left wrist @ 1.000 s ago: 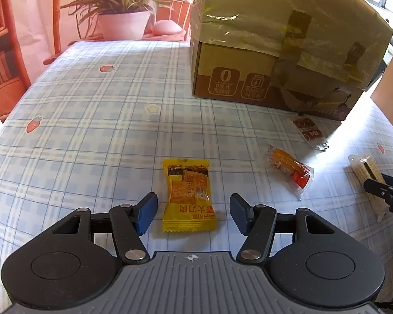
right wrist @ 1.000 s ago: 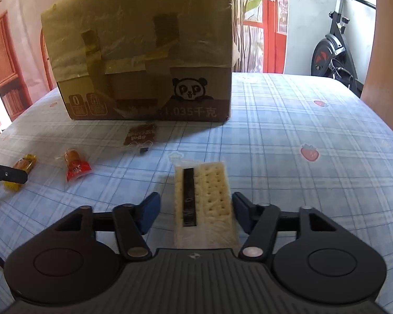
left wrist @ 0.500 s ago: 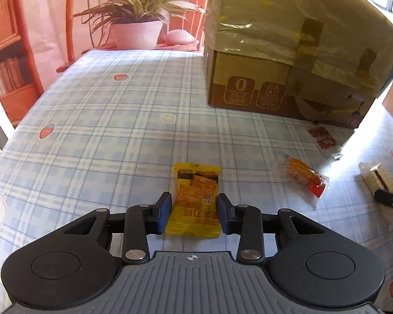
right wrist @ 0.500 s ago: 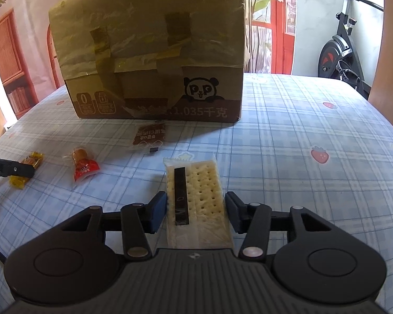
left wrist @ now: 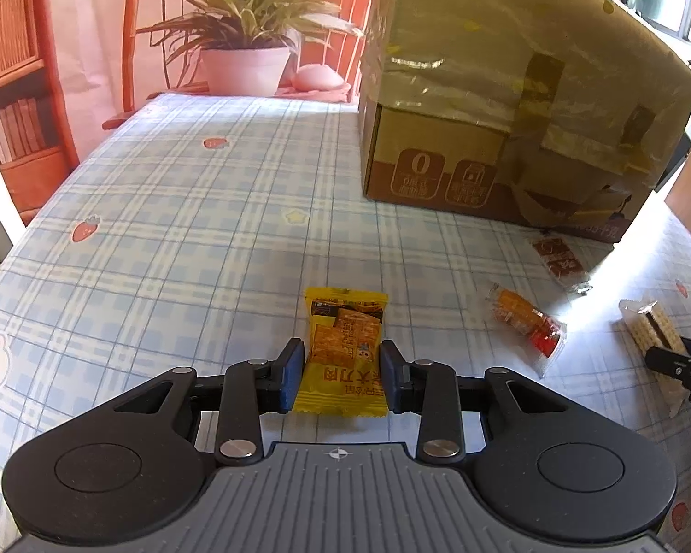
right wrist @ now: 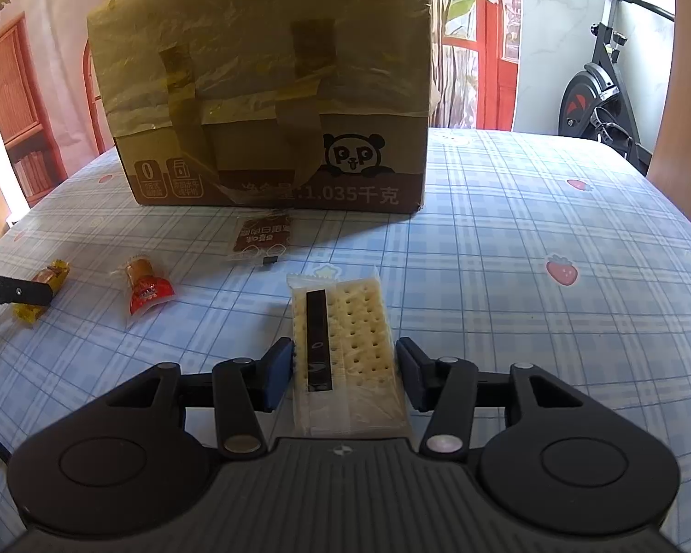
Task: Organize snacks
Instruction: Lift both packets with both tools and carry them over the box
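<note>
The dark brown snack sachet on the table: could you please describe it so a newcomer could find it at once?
Find the big taped cardboard box on the blue checked tablecloth. Just in front of its printed face lies the flat dark brown sachet with white lettering. It is the snack nearest the box, and the only brown one.

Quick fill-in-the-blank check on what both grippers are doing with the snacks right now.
1. The left gripper is shut on the ____ snack packet.
2. The right gripper grips the pack of ____.
3. The red-and-orange packet lies ____ on the tablecloth.
4. The cardboard box shows a ____ face.

Missing: yellow; crackers; ungripped; panda
</note>
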`<act>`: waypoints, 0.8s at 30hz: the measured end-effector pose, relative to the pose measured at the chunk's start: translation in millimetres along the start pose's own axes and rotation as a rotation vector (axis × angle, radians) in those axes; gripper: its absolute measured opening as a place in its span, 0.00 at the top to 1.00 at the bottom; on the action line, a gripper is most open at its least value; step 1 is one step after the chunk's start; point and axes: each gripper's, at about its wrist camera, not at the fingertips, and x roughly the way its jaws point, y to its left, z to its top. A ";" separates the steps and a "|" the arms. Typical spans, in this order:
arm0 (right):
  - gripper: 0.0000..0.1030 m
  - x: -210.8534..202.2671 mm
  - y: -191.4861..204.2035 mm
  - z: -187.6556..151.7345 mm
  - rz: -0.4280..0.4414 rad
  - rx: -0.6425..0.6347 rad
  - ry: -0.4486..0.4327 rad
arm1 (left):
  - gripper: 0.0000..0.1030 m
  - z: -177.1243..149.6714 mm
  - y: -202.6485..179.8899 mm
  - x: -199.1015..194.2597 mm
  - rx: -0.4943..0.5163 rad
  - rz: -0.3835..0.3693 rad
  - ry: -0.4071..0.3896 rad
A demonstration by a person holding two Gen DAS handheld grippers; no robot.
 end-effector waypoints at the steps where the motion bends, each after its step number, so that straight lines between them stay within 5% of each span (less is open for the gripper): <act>1: 0.51 0.1 -0.5 0.1 0.001 0.002 0.000 | 0.64 0.4 -0.4 -1.6 0.001 -0.002 -0.007; 14: 0.52 -20.8 1.1 25.0 0.062 0.011 -0.090 | 0.64 29.1 -10.5 -28.4 0.036 -0.043 -0.116; 24: 0.52 -52.7 10.3 91.9 0.104 -0.019 -0.267 | 0.64 91.7 -34.4 -75.9 0.092 -0.117 -0.298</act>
